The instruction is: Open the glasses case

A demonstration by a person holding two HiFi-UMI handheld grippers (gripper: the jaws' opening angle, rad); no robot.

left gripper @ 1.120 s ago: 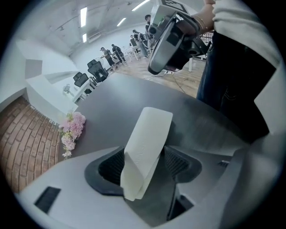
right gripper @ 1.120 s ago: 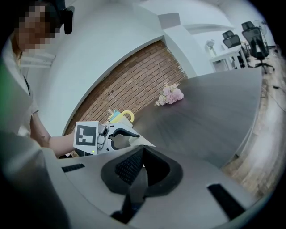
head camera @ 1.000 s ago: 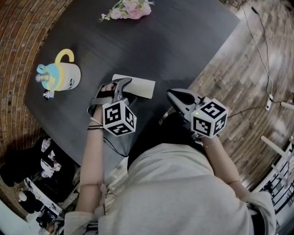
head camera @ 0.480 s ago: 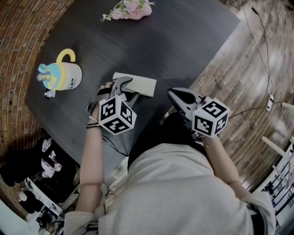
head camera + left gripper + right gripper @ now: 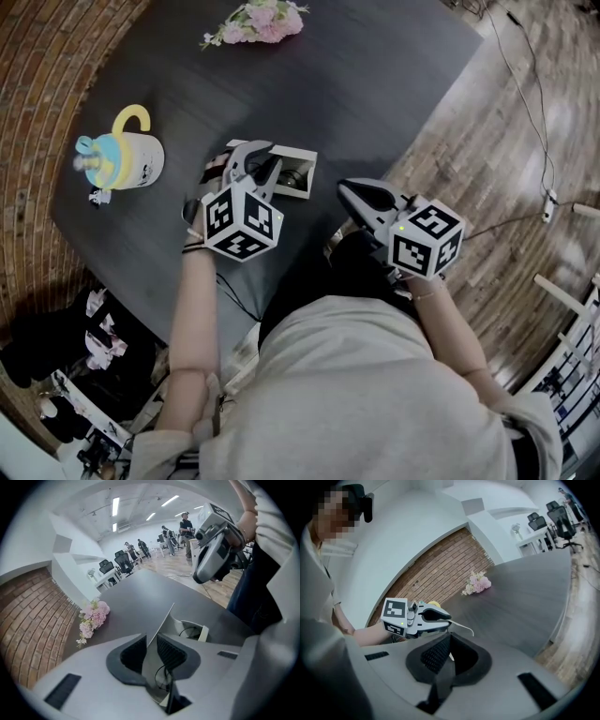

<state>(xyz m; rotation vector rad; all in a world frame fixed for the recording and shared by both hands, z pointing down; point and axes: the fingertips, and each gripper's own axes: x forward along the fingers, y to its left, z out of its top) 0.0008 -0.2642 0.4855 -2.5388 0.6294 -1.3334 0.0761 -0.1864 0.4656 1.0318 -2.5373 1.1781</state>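
Glasses case (image 5: 292, 176) was seen on the dark table (image 5: 366, 84), close to its near edge, with the thin lid (image 5: 161, 623) raised at a slant and the tray beneath laid open. The lid was pinched between the jaws of the left gripper (image 5: 151, 645), which had just been closing — no gap was left but the flap itself. The right gripper (image 5: 448, 644) was held near the table's edge, apart from the case, its jaws brought together with nothing between them. A yellow-handled mug (image 5: 127, 155) and a pink posy (image 5: 255, 21) were set farther off on the table.
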